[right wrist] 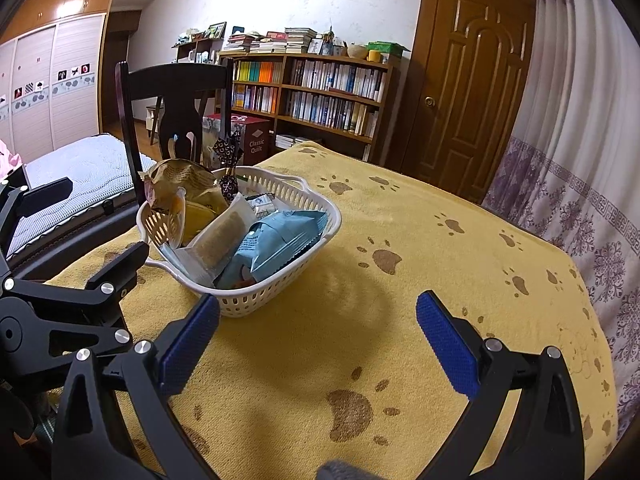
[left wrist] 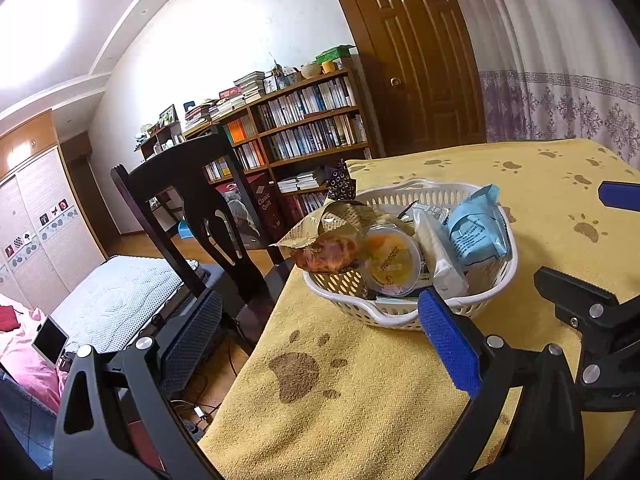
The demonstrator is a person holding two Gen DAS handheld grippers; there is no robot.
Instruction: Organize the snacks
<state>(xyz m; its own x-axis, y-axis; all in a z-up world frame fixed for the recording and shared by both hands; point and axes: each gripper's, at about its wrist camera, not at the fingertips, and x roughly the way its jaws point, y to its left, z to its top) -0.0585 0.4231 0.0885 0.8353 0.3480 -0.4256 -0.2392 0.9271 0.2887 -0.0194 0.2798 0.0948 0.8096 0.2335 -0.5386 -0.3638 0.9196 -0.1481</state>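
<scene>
We hold 2 tongs over a table draped in a yellow cloth [right wrist: 420,240] with paw prints, and both are spread wide with nothing between their blue pads. Our landmark is the white basket [right wrist: 256,304] near the cloth's far-left corner, just in front of a dark chair [right wrist: 176,80]. Every snack we can see sits inside it: a blue packet [right wrist: 276,240] on the side nearest the right tongs [right wrist: 318,344], a clear-wrapped bar [right wrist: 224,240] beside that, a round yellow cup [left wrist: 394,264] toward the middle, and a gold bag [left wrist: 332,236] leaning on the chair-side rim. The cloth around the basket is bare. The left tongs [left wrist: 320,340] hover just short of the basket's near rim, straddling the table's edge. We judge the sorting is done or nearly so: the packets are stood on end, probably so they all fit, and both tongs hang apart from them.
</scene>
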